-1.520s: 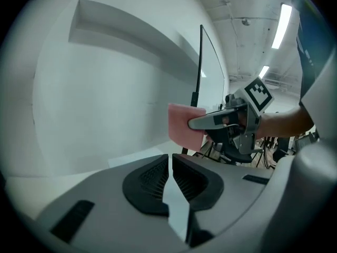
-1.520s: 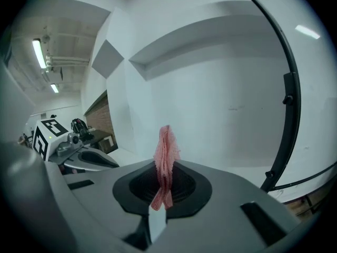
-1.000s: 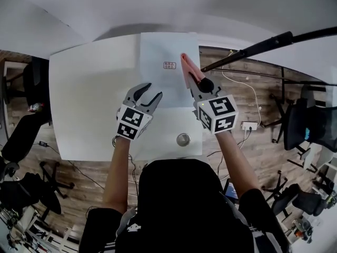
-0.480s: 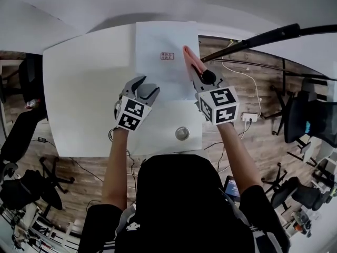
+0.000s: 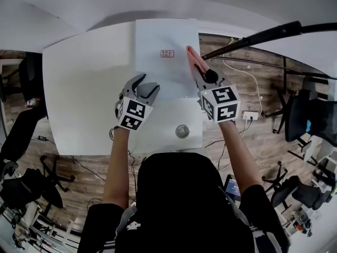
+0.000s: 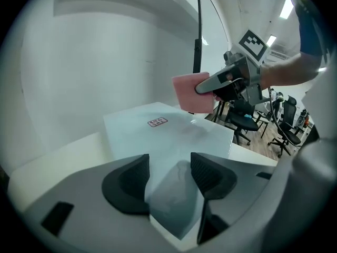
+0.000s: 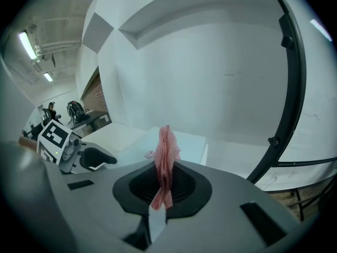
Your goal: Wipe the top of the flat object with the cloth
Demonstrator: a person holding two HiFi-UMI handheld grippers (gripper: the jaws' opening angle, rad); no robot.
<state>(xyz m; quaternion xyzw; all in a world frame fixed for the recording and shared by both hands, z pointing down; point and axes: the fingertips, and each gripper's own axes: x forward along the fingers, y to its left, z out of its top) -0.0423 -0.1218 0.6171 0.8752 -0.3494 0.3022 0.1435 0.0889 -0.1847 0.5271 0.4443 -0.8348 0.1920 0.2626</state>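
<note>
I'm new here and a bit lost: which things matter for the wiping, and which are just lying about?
For the job: pink cloth, clamped in the right gripper; flat pale board on the table; left gripper, jaws just opened, board's corner between them.
Lying about: round metal thing; black pole; office chairs.

flat object's (image 5: 158,73) label (image 5: 167,54) is unreadably small.

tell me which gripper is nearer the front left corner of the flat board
Left. The left gripper has just been opening its jaws, which straddle that corner of the flat board. The right gripper, shut on the pink cloth, is by the board's right edge, farther.
</note>
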